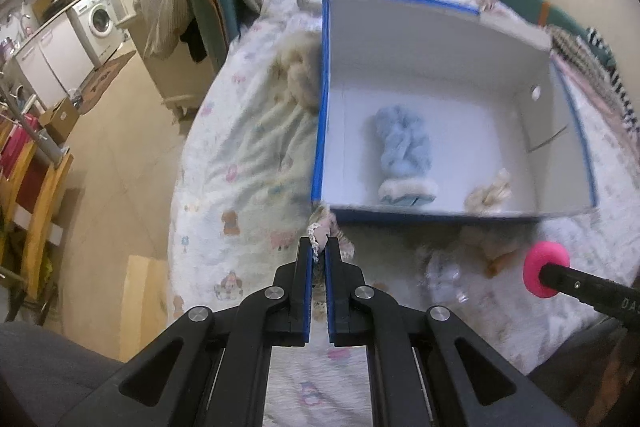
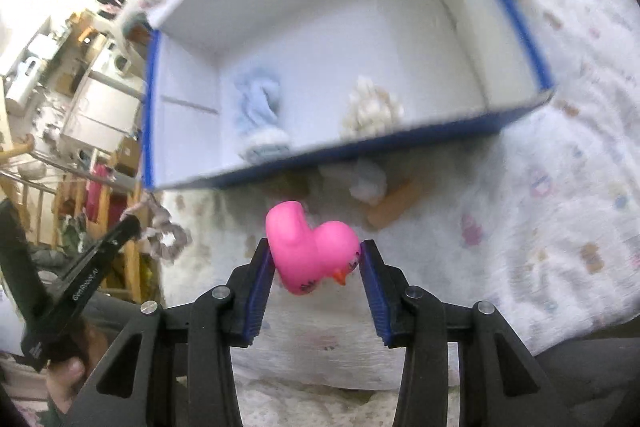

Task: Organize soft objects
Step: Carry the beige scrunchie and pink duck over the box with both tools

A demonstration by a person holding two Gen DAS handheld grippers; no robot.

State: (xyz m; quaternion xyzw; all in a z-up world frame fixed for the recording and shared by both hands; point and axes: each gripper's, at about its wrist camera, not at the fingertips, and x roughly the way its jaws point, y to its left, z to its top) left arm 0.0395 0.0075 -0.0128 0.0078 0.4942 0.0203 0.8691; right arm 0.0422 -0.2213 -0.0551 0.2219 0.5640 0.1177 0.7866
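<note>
A white box with blue edges (image 1: 320, 115) (image 2: 400, 143) lies open on the bed. Inside lie a fluffy light-blue item (image 1: 402, 147) (image 2: 260, 107) and a cream fluffy item (image 1: 490, 193) (image 2: 372, 111). My left gripper (image 1: 319, 245) is shut on a small lace-trimmed fabric piece (image 1: 320, 229), held just before the box's near left corner; it also shows in the right wrist view (image 2: 160, 231). My right gripper (image 2: 316, 251) is shut on a pink rubber duck (image 2: 312, 247), held above the bedspread in front of the box; the duck shows in the left wrist view (image 1: 546, 269).
A cream plush (image 1: 300, 71) lies left of the box. Blurred small items, one white (image 2: 368, 181) and one tan (image 2: 396, 203), lie on the patterned bedspread (image 1: 240, 167) before the box. Blankets and pillows pile beyond. Floor, washing machine (image 1: 100, 19) and wooden rack (image 1: 36, 187) stand left.
</note>
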